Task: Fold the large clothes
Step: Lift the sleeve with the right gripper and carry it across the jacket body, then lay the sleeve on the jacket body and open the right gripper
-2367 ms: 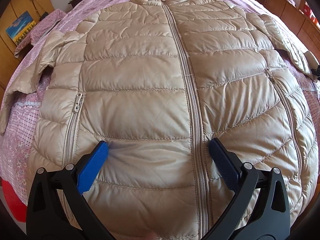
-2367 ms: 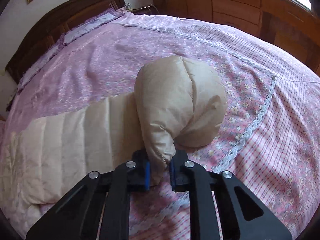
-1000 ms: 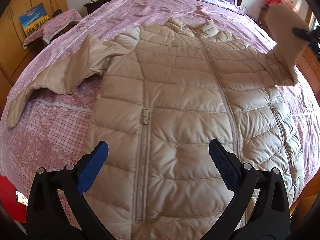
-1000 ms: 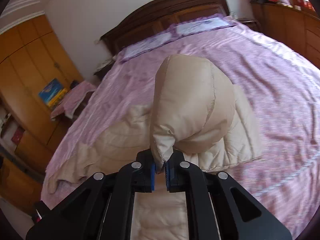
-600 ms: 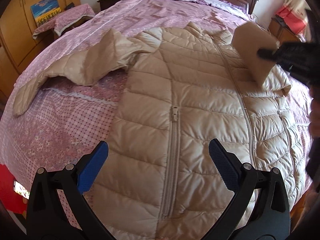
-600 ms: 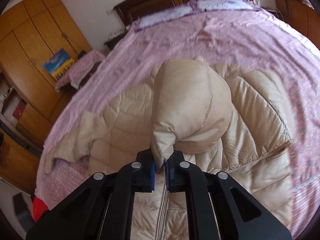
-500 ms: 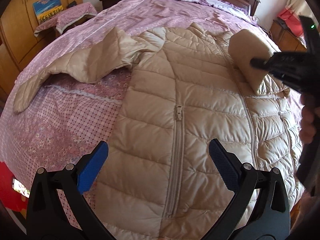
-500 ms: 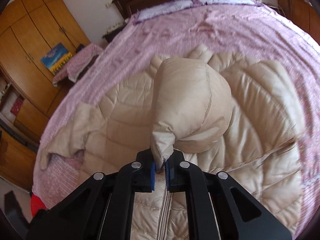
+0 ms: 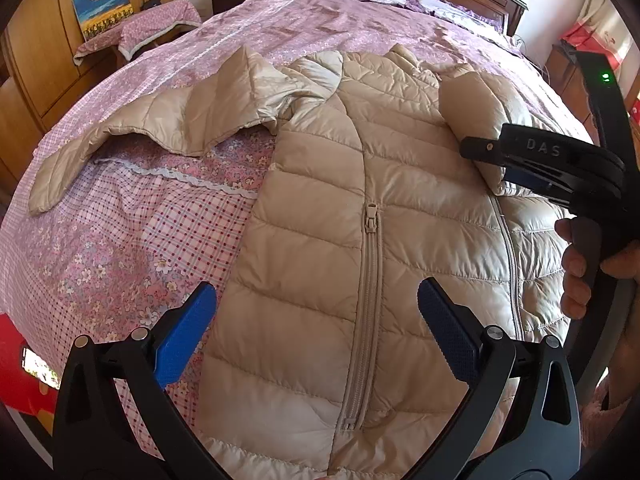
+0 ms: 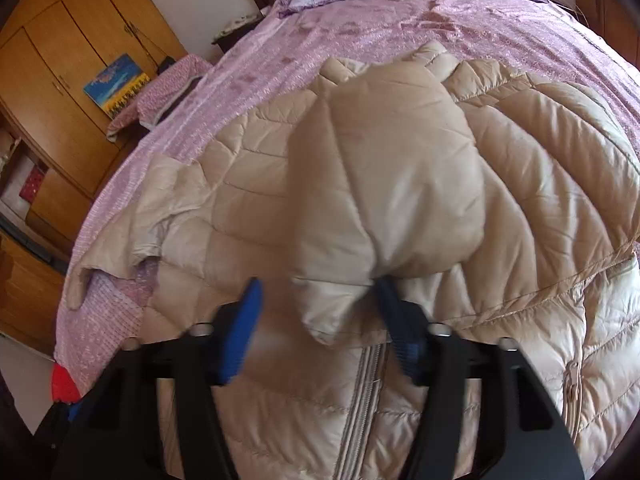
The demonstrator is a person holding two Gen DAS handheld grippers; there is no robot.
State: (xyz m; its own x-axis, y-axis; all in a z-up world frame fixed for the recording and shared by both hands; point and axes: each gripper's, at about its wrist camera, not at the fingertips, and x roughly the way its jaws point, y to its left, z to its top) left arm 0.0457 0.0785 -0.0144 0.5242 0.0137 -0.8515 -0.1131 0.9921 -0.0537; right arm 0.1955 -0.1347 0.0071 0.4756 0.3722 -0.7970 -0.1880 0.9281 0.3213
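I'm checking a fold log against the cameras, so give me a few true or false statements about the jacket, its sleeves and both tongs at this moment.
1. The right tongs are open, with the sleeve cuff lying loose between the pads. True.
2. The left tongs are clamped on the jacket's hem. False: they are open and hold nothing, above the lower jacket.
3. The folded sleeve lies across the jacket's chest. True.
4. The other sleeve is also folded onto the jacket. False: it lies spread out sideways on the bedspread.
5. The jacket's front zipper is undone and the jacket lies open. False: it is zipped shut.
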